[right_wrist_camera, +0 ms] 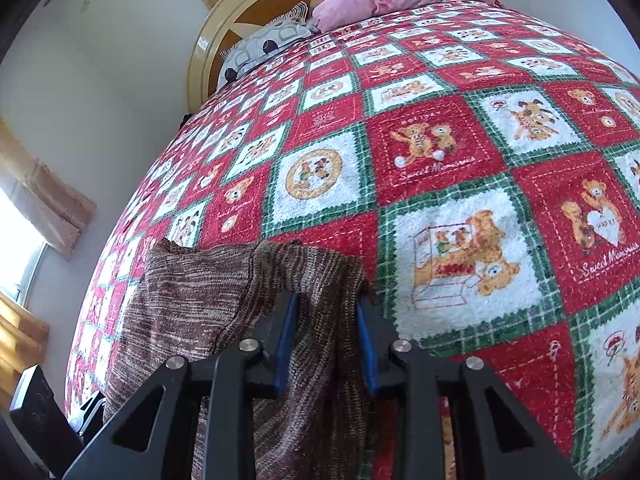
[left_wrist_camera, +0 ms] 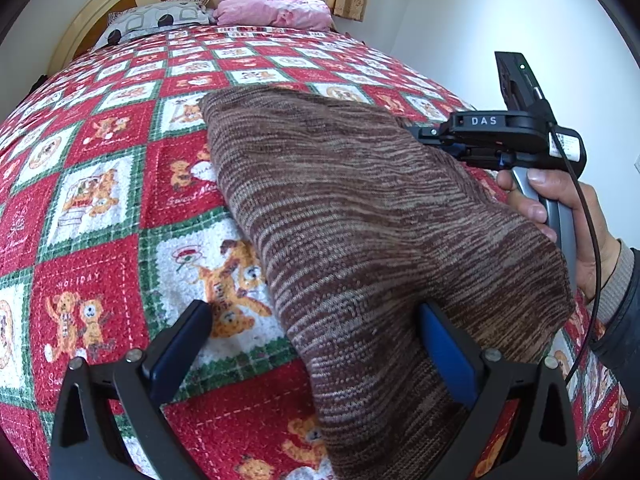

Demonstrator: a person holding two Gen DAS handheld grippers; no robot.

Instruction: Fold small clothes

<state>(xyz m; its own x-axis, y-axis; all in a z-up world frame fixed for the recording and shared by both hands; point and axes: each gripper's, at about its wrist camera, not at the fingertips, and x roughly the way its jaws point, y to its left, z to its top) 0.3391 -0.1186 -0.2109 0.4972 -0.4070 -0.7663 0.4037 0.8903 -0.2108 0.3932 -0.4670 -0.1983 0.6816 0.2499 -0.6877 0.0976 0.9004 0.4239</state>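
One brown-and-tan marled knit garment (left_wrist_camera: 360, 220) lies folded, softly rumpled.

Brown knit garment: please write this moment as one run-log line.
brown knit garment on bedspread | right gripper shut on garment edge | left gripper open

Teddy-bear quilted bed (left_wrist_camera: 120, 184) (pillows (left_wrist_camera: 276, 10) atop) under brown knit (left_wrist_camera: 360, 220)

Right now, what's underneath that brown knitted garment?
The brown knit garment lies on the teddy-bear patchwork bedspread. Whatever lies beneath its middle is covered from view.
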